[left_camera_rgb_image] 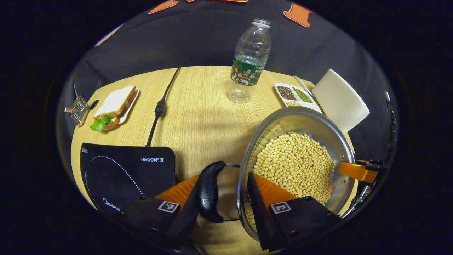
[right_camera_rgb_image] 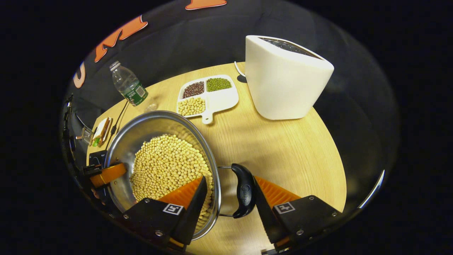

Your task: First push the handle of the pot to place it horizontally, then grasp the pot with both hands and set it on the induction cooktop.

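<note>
Left gripper (left_camera_rgb_image: 226, 203) straddled pot (left_camera_rgb_image: 311, 127) rim and black side handle (left_camera_rgb_image: 208, 193), fingers parted, one inside over beans (left_camera_rgb_image: 295, 166), one outside handle; whether they pressed, could not tell. Right gripper (right_camera_rgb_image: 228, 196) did likewise at opposite handle (right_camera_rgb_image: 244, 191) (same doubt). Pot sat on wooden table (left_camera_rgb_image: 201, 117), just right of induction cooktop (left_camera_rgb_image: 124, 173), apart from it. Beyond pot: divided tray (right_camera_rgb_image: 208, 95) of grains, water bottle (left_camera_rgb_image: 249, 62), white container (right_camera_rgb_image: 283, 78). Beyond cooktop: sandwich (left_camera_rgb_image: 115, 106) on plate.
</note>
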A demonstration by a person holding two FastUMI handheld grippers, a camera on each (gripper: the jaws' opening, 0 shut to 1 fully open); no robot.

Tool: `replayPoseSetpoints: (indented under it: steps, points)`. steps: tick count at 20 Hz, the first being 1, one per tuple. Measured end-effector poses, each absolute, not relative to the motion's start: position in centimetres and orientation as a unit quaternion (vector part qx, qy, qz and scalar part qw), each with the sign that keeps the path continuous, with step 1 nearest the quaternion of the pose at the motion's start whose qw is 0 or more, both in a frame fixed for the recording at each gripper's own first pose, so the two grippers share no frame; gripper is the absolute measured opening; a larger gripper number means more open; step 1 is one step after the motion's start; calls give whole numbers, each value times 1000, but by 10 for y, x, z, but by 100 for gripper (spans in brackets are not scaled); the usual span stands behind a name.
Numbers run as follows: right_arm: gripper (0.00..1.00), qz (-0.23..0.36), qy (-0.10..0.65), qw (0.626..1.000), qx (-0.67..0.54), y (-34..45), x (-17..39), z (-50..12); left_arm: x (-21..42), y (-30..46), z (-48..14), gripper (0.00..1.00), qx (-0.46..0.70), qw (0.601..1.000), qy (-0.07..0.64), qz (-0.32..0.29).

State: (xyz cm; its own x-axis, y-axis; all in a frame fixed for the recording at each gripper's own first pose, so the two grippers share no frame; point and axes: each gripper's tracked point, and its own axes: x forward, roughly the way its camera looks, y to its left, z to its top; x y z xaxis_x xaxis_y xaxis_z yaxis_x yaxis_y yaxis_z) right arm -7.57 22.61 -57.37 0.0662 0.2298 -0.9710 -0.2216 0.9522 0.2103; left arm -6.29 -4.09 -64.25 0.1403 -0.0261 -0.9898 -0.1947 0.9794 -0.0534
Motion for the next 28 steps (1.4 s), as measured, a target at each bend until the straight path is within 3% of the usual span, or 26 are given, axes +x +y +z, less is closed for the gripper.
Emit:
replayPoseSetpoints:
  steps: [3,9,13,18,19,20,21,22,28]
  points:
    - [69,141,667,732,5,225,-79,-580,-58,-40,-644,73,-88,765,635,64]
    - [64,137,662,736,28,226,-83,-578,-51,-38,-647,75,-67,778,621,60]
    - [58,134,682,717,43,230,-89,-576,-52,-35,-639,74,-40,774,628,62]
    - [55,154,656,736,63,229,-86,-583,-40,-26,-589,72,-16,802,593,75]
    - [60,160,652,739,64,231,-85,-585,-38,-24,-579,73,-11,807,585,78]
    - [55,166,646,742,67,231,-84,-587,-37,-20,-569,73,-8,811,579,83]
    - [60,174,641,745,68,233,-83,-589,-38,-15,-559,73,-6,814,574,91]
    - [55,185,635,747,67,232,-82,-590,-37,-9,-547,72,-3,818,567,99]
    - [55,254,608,748,72,239,-74,-608,-55,36,-480,72,28,828,542,142]
